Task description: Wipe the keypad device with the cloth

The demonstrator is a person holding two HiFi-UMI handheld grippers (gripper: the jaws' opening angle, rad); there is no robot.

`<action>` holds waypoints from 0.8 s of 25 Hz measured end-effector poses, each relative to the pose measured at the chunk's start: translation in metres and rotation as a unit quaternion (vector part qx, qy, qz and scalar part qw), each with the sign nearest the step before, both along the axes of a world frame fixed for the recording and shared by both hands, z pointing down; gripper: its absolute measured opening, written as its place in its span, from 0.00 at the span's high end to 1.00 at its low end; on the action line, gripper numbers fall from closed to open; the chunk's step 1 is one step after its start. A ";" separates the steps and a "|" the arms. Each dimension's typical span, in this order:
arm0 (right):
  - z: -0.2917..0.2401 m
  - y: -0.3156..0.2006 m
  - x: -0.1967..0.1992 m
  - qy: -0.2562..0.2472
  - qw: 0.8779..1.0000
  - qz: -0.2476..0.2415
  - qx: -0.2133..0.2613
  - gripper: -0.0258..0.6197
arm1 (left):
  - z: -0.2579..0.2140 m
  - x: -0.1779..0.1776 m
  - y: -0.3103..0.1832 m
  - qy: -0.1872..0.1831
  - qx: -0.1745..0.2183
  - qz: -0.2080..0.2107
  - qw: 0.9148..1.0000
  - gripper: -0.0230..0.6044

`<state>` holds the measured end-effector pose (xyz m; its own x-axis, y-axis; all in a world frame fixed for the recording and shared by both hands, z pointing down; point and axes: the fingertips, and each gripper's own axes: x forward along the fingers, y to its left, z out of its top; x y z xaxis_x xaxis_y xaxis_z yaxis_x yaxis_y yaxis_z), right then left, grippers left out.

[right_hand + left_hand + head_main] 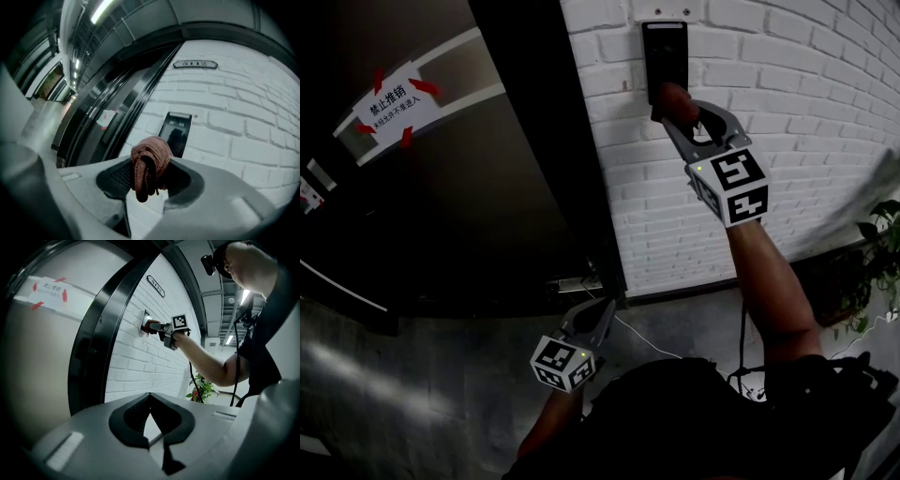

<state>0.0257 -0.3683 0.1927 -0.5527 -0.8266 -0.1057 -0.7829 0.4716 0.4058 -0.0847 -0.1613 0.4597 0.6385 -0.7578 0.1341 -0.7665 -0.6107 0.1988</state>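
The right gripper (149,177) has its jaws clamped on a bunched reddish-brown cloth (150,160), which bulges out past the tips with a fold hanging below. At twelve o'clock from the wad is the keypad device (664,49), a dark upright panel fixed to the white brick wall (797,141). In the head view the cloth sits at the panel's lower edge, seemingly pressed on it. The left gripper (596,317) hangs low at seven o'clock from the right one, with its jaws together on nothing.

The risks, as I judge them:
- The cloth is held as a tight ball, so only a small patch of it would meet the panel. A stroke could leave the upper screen, at twelve o'clock, untouched.
- Pressing hard could trigger keys, or let the hard jaw tips scrape the face if the wad squashes flat.
- The loose fold may work free of the jaws under rubbing.
- A wide stroke toward nine o'clock would run off onto the dark door frame (539,141).

No container shows in any view. The plant (879,246) at four o'clock shows leaves only, and its pot is out of sight.
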 end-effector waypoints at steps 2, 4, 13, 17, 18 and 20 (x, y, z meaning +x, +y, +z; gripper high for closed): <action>-0.029 0.005 0.002 0.000 0.999 0.002 0.034 0.73 | 0.000 0.000 0.000 0.000 0.000 -0.001 1.000 0.94; -0.056 0.008 0.004 0.001 0.998 0.005 0.062 0.73 | 0.000 0.000 0.001 0.001 -0.001 -0.003 1.000 0.94; -0.118 -0.012 0.003 0.000 0.995 0.017 0.098 0.73 | -0.002 -0.004 0.003 0.000 0.000 -0.015 1.000 0.94; -0.129 -0.023 -0.004 0.016 0.993 0.032 0.111 0.73 | 0.002 -0.006 0.004 0.003 -0.002 -0.016 1.000 0.94; -0.130 -0.025 -0.006 0.020 0.993 0.035 0.113 0.73 | 0.002 -0.007 0.004 0.003 -0.002 -0.017 1.000 0.94; -0.131 -0.030 -0.008 0.020 0.993 0.036 0.115 0.73 | 0.002 -0.008 0.004 0.004 -0.003 -0.019 1.000 0.94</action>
